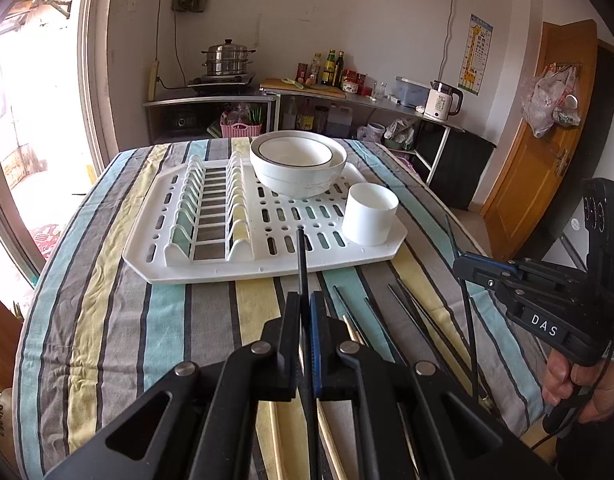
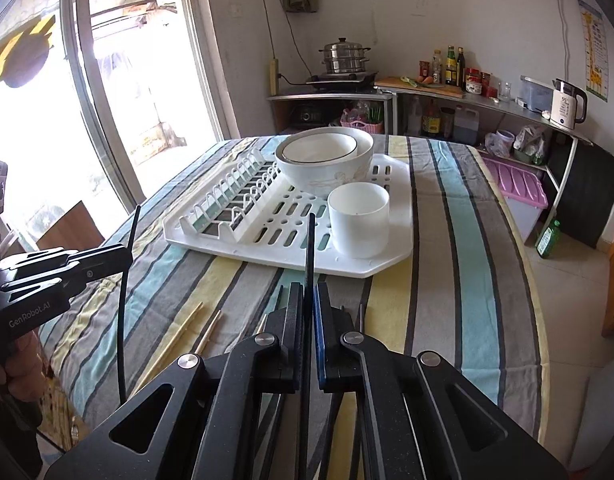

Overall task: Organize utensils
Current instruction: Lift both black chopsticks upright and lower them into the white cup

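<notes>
In the left wrist view my left gripper point(image 1: 305, 300) is shut on a black chopstick point(image 1: 302, 260) whose tip points toward the white drying rack point(image 1: 211, 268). My right gripper point(image 1: 461, 264), held by a hand at the right, grips a second black chopstick point(image 1: 467, 312). The right wrist view shows that right gripper point(image 2: 308, 290) shut on its chopstick point(image 2: 310, 240), and the left gripper point(image 2: 129, 256) with its own chopstick point(image 2: 125, 320). A white cup point(image 1: 370, 214) point(image 2: 358, 218) stands on the rack's near right corner. Loose black chopsticks point(image 1: 411, 312) and wooden chopsticks point(image 2: 179, 336) lie on the striped tablecloth.
Two nested white bowls point(image 1: 297, 168) point(image 2: 323, 160) sit at the back of the rack. Its plate slots point(image 1: 211, 204) are on the left side. Behind the table are a counter with a steamer pot point(image 1: 227, 58) and a kettle point(image 1: 441, 100). A window is left, a wooden door point(image 1: 547, 152) right.
</notes>
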